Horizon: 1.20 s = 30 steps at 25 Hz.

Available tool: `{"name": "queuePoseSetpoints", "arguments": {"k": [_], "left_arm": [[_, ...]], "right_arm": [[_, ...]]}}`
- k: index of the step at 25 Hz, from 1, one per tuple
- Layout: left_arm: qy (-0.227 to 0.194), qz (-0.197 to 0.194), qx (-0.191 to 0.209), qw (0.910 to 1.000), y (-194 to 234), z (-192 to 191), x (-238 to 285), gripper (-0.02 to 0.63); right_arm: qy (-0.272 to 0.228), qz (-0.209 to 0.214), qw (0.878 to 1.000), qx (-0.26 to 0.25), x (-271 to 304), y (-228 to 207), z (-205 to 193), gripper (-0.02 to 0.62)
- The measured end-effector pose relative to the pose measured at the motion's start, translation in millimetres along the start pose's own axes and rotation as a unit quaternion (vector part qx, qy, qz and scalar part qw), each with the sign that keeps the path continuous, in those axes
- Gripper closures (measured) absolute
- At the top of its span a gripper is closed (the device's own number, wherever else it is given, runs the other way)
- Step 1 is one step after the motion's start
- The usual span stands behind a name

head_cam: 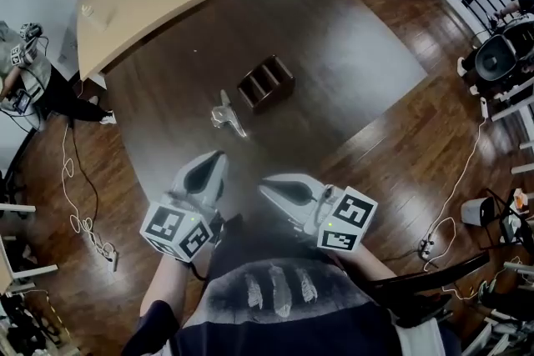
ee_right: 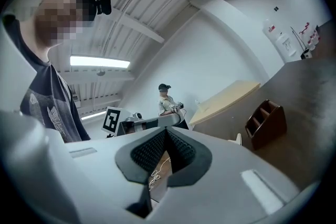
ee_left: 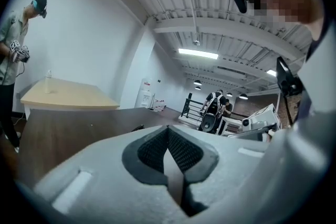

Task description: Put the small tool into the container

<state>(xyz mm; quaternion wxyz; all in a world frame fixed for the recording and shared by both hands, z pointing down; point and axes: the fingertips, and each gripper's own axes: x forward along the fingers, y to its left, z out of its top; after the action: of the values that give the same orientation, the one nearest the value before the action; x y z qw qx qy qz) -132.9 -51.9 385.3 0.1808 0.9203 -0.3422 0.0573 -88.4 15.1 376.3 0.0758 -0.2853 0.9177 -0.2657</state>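
Your left gripper (head_cam: 215,160) and right gripper (head_cam: 267,184) both have jaws pressed together, empty. The small silver tool (head_cam: 227,113) lies on the dark table (head_cam: 350,46), just beside the wooden compartmented container (head_cam: 265,82). The marker cubes (head_cam: 177,229) bear black-and-white squares.

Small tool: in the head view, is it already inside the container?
No, the small tool lies on the table beside the container.
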Motion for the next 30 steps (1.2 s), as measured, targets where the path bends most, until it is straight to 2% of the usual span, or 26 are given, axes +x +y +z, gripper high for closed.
{"name": "queuePoseSetpoints", "arguments": {"k": [4, 9, 14, 22, 27, 28, 30], "left_arm": [[0.012, 0.035, 0.016, 0.9992, 0, -6, 9, 0.604], [0.046, 0.082, 0.029, 0.9951, 29, -18, 12, 0.604], [0.071, 0.103, 0.01, 0.9921, 64, -35, 25, 0.604], [0.098, 0.084, -0.047, 0.9906, 109, -62, 62, 0.605], [0.123, 0.063, -0.088, 0.9865, 141, -86, 76, 0.603], [0.127, 0.06, -0.093, 0.9857, 148, -90, 79, 0.533], [0.133, 0.061, -0.1, 0.9841, 161, -99, 86, 0.448]], "right_arm": [[-0.005, 0.023, 1.0, 0.007, -20, -3, -1, 0.594], [-0.001, 0.036, 0.999, 0.017, -30, -7, -7, 0.595], [0.005, 0.023, 0.999, 0.028, -33, -20, -11, 0.595], [0.046, -0.019, 0.999, 0.006, -8, -55, 10, 0.595], [0.086, -0.022, 0.996, -0.01, 28, -66, 14, 0.594], [0.095, -0.021, 0.995, -0.013, 35, -67, 12, 0.595], [0.116, -0.021, 0.993, -0.018, 46, -68, 7, 0.594]]}}
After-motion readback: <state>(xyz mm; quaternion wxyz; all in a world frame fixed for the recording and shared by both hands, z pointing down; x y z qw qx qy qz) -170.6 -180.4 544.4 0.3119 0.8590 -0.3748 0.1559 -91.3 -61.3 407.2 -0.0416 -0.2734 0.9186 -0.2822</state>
